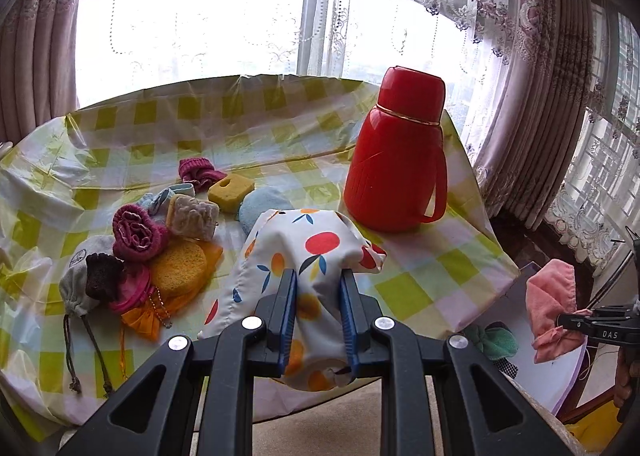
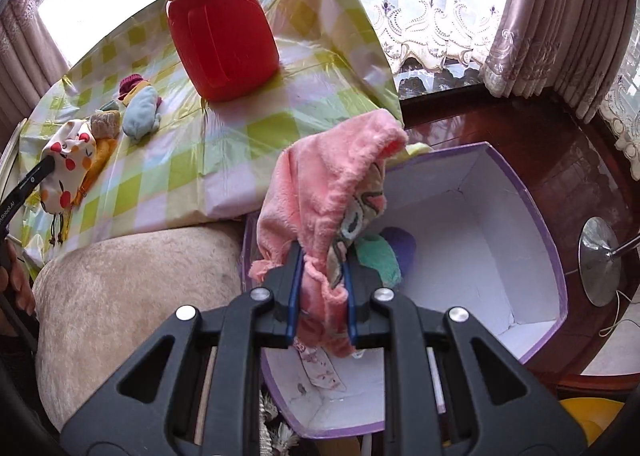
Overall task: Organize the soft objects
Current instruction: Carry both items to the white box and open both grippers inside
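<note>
While the right claw pinches a pink plush pouch by its gathered end, the pouch hangs over the near edge of a white box with a purple rim that sits beside the bench — a green plush piece and something purple already lie inside. The left claw is likewise pressed onto a fruit-print drawstring pouch, held just above the checked plastic cloth on the bench, near a red thermos jug.

So the step in hand looks like the carry-and-drop: one soft item at the box, another lifted and waiting. Next, the right claw needs to come further over the open box and spread its jaws so the pouch falls clear of the rim — then the left follows. Still on the bench are rolled maroon socks, yellow sponges and a grey drawstring bag.
</note>
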`<state>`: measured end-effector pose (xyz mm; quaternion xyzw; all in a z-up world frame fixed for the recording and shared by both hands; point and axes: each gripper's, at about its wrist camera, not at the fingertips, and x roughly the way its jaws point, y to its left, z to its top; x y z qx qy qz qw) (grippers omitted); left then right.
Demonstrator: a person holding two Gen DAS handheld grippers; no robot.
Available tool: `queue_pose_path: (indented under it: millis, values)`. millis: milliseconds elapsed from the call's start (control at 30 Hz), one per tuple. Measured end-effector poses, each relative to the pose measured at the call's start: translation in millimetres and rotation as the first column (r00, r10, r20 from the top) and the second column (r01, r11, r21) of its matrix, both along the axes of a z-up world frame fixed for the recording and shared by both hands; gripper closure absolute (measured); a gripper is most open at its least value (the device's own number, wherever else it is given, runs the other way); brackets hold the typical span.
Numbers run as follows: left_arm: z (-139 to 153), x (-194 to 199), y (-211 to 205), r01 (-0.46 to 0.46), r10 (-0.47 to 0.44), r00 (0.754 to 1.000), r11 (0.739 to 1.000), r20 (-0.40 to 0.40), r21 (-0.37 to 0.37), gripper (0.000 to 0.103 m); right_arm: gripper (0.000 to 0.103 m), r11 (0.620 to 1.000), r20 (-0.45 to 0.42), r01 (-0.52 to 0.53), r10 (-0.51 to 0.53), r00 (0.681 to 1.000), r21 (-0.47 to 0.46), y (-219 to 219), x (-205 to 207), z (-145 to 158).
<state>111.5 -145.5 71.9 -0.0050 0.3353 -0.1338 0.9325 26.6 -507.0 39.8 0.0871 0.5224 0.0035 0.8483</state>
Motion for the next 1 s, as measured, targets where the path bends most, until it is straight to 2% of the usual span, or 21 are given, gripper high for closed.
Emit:
queue_pose_path:
  millis: [233,333,400,433,467,600,733,833,1000]
  values:
    - [10,-10,-23,0.045,-0.045,0.999,0.999,0.014,-0.008,0.082,0.080,0.997,-0.179,0.016,-0.003,0.984,0.071,-9,-41,-48]
    - [13,-14,-35,0.075,-0.075,0.997,0.997,0.018,-0.012,0.082,0.065,0.997,-0.295,-0.020,0.042,0.955,0.075,-1,-50,-76]
    - [15,-18,-44,0.100,-0.100,0.995,0.995,0.022,-0.010,0.082,0.044,0.999,-0.315,-0.023,0.037,0.948,0.049,-2,-55,-83]
    - [16,-20,-49,0.113,-0.113,0.993,0.994,0.023,-0.011,0.082,0.040,0.998,-0.316,-0.024,0.038,0.948,0.049,-3,-58,-82]
    - [17,-21,-54,0.127,-0.126,0.992,0.992,0.023,-0.013,0.082,0.036,0.998,-0.310,-0.027,0.042,0.950,0.053,-6,-59,-80]
    - [18,-28,-79,0.196,-0.196,0.981,0.980,0.017,-0.020,0.082,0.033,1.000,-0.279,0.004,0.003,0.960,0.024,-24,-62,-67]
    - [18,-36,-109,0.290,-0.290,0.957,0.956,0.003,-0.036,0.082,0.033,0.993,-0.196,0.112,-0.114,0.974,-0.023,-57,-63,-46]
    - [17,-45,-136,0.363,-0.363,0.932,0.931,-0.009,-0.029,0.081,0.033,0.974,-0.097,0.217,-0.223,0.970,-0.067,-83,-63,-23]
    - [13,-64,-186,0.489,-0.489,0.871,0.872,-0.032,-0.011,0.081,0.027,0.928,0.035,0.360,-0.359,0.933,-0.094,-120,-70,9]
